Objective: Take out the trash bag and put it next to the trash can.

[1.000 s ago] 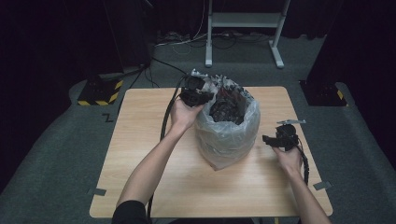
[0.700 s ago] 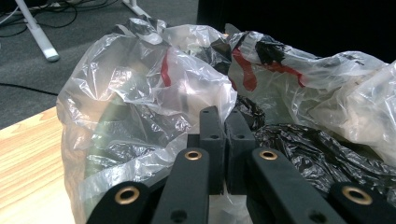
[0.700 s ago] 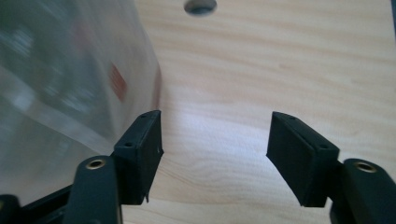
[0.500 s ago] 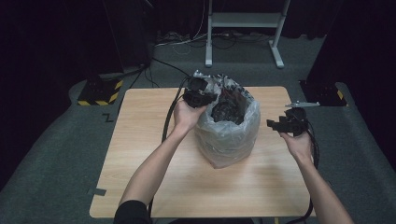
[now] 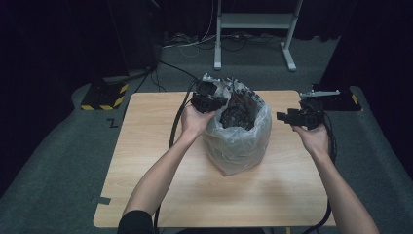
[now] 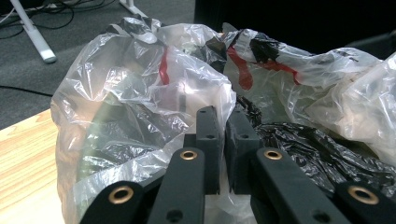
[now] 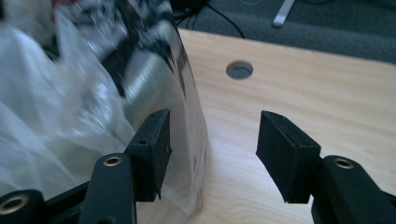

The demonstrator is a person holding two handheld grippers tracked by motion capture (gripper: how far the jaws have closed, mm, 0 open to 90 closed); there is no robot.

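Clear plastic bag stands upright mid-tabletop, dark contents inside, mouth open upward. Left tool sits at the bag's far-left rim, jaws pressed together pinching the plastic edge. Right tool hangs in the air right of the bag, apart from it; jaws have just been closing, half spread, nothing between them.

Step in hand, as judged: opening or gathering the bag mouth. Next move calls for bringing the right tool to the rim's right side and nipping the film there.

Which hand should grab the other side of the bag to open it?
Right. The right gripper hangs open beside the plastic bag, with nothing between its jaws. The left gripper is already shut on the bag's rim.
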